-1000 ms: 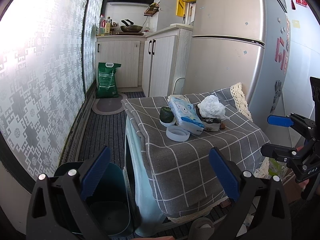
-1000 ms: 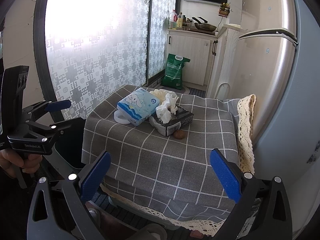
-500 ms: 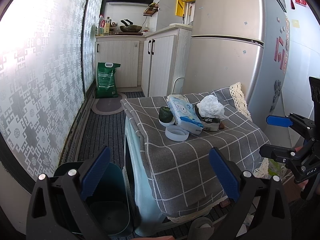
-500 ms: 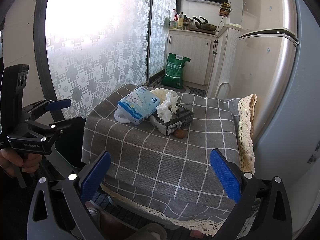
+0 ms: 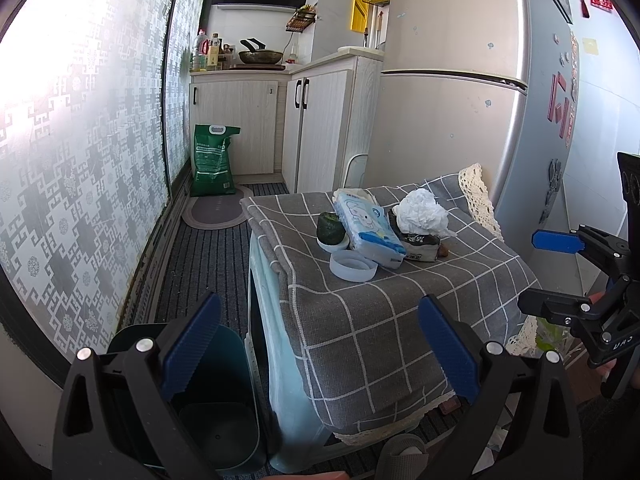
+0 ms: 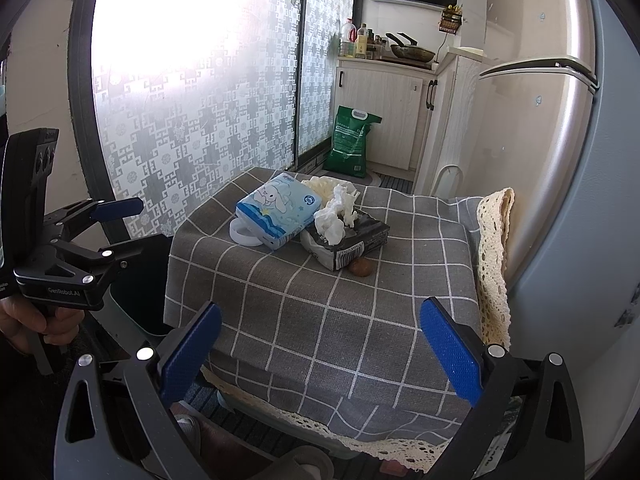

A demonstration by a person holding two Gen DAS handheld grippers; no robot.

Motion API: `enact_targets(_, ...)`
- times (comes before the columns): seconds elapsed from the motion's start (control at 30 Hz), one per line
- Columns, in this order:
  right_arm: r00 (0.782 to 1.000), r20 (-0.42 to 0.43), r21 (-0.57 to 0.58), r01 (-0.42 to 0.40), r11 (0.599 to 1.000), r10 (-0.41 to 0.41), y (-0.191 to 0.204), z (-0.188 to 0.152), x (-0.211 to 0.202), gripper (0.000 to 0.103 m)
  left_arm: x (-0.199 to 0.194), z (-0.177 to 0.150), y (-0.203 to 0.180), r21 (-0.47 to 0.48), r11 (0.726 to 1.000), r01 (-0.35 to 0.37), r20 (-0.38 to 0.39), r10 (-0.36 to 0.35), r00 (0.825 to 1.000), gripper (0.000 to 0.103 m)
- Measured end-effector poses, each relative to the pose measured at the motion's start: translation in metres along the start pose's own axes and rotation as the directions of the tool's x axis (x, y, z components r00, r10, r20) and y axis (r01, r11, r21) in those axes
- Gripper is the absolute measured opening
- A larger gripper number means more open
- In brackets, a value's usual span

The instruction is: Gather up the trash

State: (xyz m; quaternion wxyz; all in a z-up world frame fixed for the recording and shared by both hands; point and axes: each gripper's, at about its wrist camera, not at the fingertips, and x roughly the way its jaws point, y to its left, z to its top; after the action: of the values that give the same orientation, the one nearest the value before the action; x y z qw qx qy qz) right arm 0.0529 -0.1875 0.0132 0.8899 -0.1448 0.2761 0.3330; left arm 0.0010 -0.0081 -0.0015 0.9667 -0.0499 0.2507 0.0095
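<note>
On the grey checked tablecloth (image 5: 384, 320) a crumpled white tissue (image 5: 420, 212) lies on a dark tissue packet (image 5: 420, 242), with a small brown scrap (image 5: 443, 251) beside it. The same crumpled tissue (image 6: 334, 216) and brown scrap (image 6: 361, 267) appear in the right wrist view. A dark teal bin (image 5: 216, 380) stands on the floor left of the table. My left gripper (image 5: 318, 336) is open and empty, short of the table's near corner. My right gripper (image 6: 320, 340) is open and empty before the table's front edge. Each gripper shows in the other's view: right gripper (image 5: 544, 272), left gripper (image 6: 124, 228).
A blue tissue pack (image 5: 368, 224), a white round lid (image 5: 353, 265) and a green item in a white dish (image 5: 331, 229) also sit on the cloth. A fridge (image 5: 460, 80) stands behind the table, a frosted glass door (image 5: 80, 140) to the left, and a green bag (image 5: 214, 164) by the cabinets.
</note>
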Motion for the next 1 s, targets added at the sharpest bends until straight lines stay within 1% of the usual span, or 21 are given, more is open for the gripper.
enact_targets(0.43, 1.000, -0.002, -0.002, -0.001, 1.000, 0.001, -0.0001, -0.0003, -0.0003, 0.100, 0.0000, 0.0002, -0.0003, 0.002, 1.000, -0.001, 0.001, 0.001, 1.000, 0.100)
enact_targets(0.63, 1.000, -0.003, -0.005, -0.016, 1.000, 0.016, 0.0031, 0.0013, 0.0004, 0.100, -0.0035, -0.0013, -0.0030, 0.038, 0.999, -0.027, 0.016, 0.026, 1.000, 0.100)
enact_targets(0.8, 1.000, -0.002, -0.020, -0.015, 1.000, 0.015, 0.0059, 0.0013, 0.0007, 0.100, -0.0036, -0.0018, -0.0015, 0.043, 0.999, -0.023, 0.009, 0.022, 1.000, 0.100)
enact_targets(1.0, 1.000, -0.003, 0.010, -0.018, 1.000, 0.018, -0.0021, 0.0010, 0.0007, 0.100, -0.0019, 0.0002, -0.0018, 0.064, 0.998, -0.025, 0.007, 0.024, 1.000, 0.100)
